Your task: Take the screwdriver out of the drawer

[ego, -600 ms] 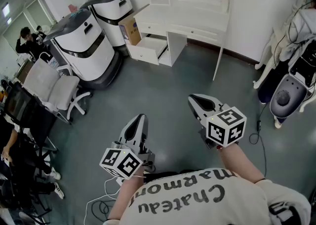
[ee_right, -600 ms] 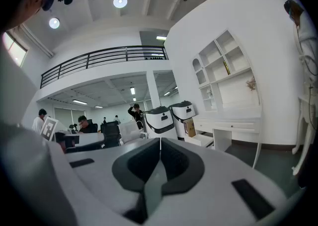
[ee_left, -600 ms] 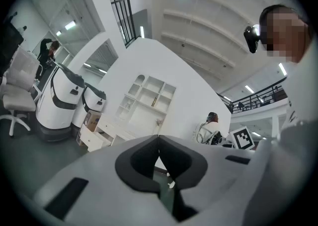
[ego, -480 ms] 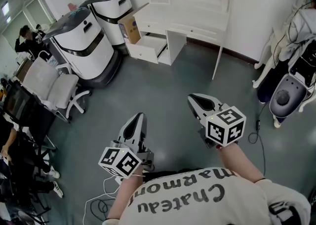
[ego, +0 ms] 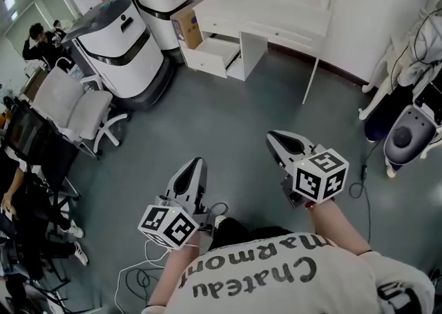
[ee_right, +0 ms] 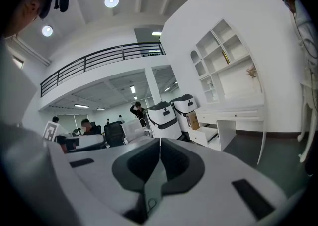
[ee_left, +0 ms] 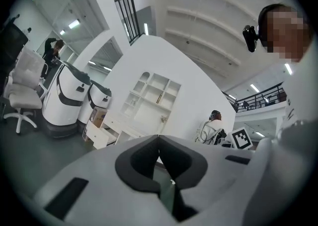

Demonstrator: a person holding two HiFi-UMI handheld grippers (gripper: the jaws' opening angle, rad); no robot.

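Observation:
The open white drawer (ego: 214,57) sticks out of a white desk (ego: 276,19) far across the grey floor; it also shows as the drawer (ee_left: 99,135) in the left gripper view and the drawer (ee_right: 206,134) in the right gripper view. No screwdriver is visible from here. My left gripper (ego: 195,162) and right gripper (ego: 276,137) are held out level in front of the body, well short of the desk. The left gripper (ee_left: 159,138) has its jaws together with nothing between them. The right gripper (ee_right: 160,140) is likewise shut and holds nothing.
Two big white-and-black machines (ego: 117,50) and a cardboard box (ego: 186,28) stand left of the drawer. A white office chair (ego: 72,109) and seated people are at the left. Cables (ego: 138,278) lie by my feet; a grey device (ego: 407,136) sits at the right.
The head view has shifted a little, so the desk and drawer sit slightly further right and higher. A shoe now shows below the left gripper. Both grippers keep their pose, shut.

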